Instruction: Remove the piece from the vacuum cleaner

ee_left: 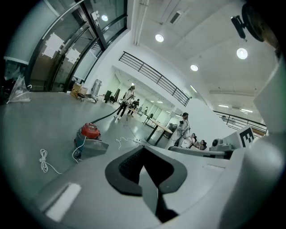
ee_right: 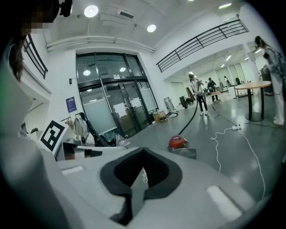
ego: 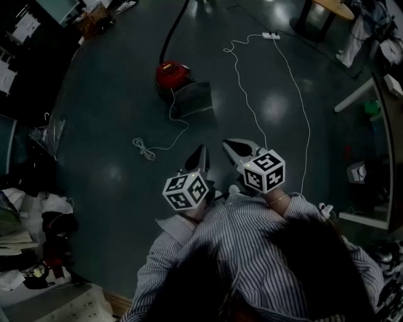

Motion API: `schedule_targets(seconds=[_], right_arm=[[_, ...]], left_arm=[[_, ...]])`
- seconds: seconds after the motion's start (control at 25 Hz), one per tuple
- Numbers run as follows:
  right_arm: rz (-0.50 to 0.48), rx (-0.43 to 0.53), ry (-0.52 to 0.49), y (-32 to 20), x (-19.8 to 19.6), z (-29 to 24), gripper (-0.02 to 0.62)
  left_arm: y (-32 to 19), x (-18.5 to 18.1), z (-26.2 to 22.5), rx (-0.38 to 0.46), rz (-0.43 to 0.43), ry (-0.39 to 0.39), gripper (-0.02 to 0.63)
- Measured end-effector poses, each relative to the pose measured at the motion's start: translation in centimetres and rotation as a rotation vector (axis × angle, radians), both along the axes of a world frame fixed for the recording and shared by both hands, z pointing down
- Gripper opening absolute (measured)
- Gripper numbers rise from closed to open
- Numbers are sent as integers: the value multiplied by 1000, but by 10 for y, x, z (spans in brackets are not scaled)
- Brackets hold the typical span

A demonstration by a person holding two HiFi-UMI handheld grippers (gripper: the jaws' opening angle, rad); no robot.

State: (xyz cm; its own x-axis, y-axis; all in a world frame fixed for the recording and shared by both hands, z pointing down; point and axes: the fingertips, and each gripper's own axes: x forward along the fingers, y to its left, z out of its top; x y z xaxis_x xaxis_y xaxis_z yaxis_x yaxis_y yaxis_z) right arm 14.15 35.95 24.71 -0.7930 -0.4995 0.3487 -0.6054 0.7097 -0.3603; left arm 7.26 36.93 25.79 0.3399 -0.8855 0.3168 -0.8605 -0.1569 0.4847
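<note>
A red vacuum cleaner (ego: 171, 73) stands on the dark floor, well ahead of both grippers. A grey boxy piece (ego: 194, 99) sits against its near side, and a black hose (ego: 174, 28) runs away from it. The left gripper view shows the vacuum cleaner (ee_left: 90, 130) far off at the left; the right gripper view shows the vacuum cleaner (ee_right: 178, 142) beyond the jaws. My left gripper (ego: 201, 151) and right gripper (ego: 228, 145) are held side by side close to the person's chest. Both are shut with nothing between the jaws, as seen at the left gripper (ee_left: 144, 154) and the right gripper (ee_right: 143, 157).
A coiled white cord (ego: 145, 149) lies on the floor left of the grippers. A long white cable runs to a power strip (ego: 271, 36). A round table (ego: 330, 9) and a standing person (ego: 361, 28) are at the far right, white shelving (ego: 370, 110) at the right, and clutter (ego: 38, 236) at the left.
</note>
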Motion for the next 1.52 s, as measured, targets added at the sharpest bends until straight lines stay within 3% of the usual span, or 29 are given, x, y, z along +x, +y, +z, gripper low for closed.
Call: schedule_targets(seconds=[0.64,0.92,1.16,1.52], right_arm=[[-36,-8,4,-5,-4,2,2],[-13,-18,-31,-18,3,2,1],[-38,22,-11,-30,11,-2,2],[-47,-7,-4,-56,26,11,2]], left_arm=[[-9,3,6,-28,6,17,5],[-16,5,6,-28,-2,11,5],[-31,13,5,-22,-15,11,5],[-51,21,17,-48,-54,7,5]])
